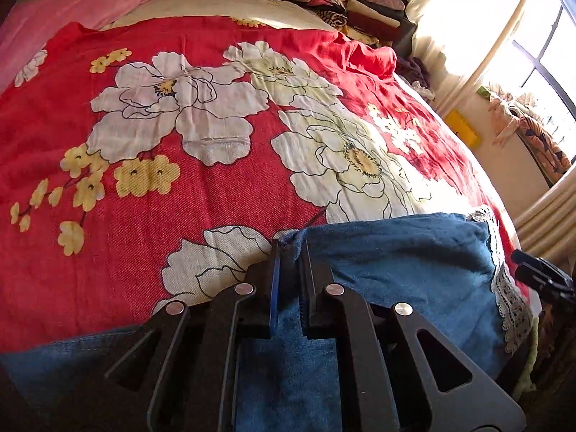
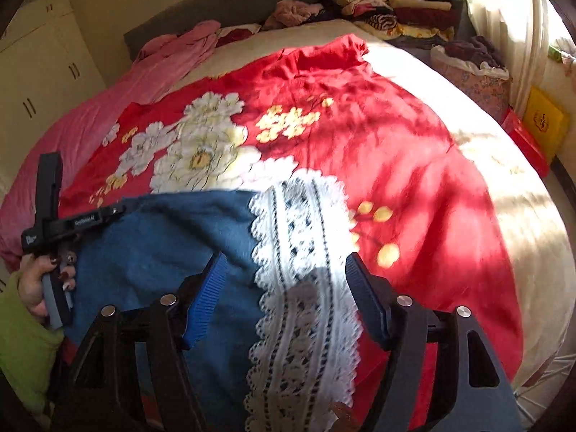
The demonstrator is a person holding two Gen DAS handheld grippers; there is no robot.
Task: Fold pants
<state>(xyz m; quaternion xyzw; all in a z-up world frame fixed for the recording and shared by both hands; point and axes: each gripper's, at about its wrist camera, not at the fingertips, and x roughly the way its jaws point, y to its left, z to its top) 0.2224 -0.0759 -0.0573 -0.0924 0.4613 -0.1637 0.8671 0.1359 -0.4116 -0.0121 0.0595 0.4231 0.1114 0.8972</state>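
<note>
Blue denim pants [image 1: 396, 259] with a white lace hem [image 1: 504, 288] lie at the near edge of the bed. My left gripper [image 1: 289, 248] is shut on a pinched fold at the far edge of the denim. In the right wrist view the pants [image 2: 162, 244] spread left of the lace hem [image 2: 306, 234]. My right gripper [image 2: 286, 262] stands open, its blue pads either side of the lace strip and not pressing it. A hand [image 2: 36, 280] in a green sleeve holds the left tool at the pants' left edge.
The pants rest on a red bedspread [image 1: 216, 187] printed with white and yellow flowers. Folded clothes [image 1: 345, 3] are stacked at the far end of the bed, a pink blanket [image 1: 72, 3] lies far left. A bright window [image 1: 540, 54] and a yellow box [image 1: 464, 129] are on the right.
</note>
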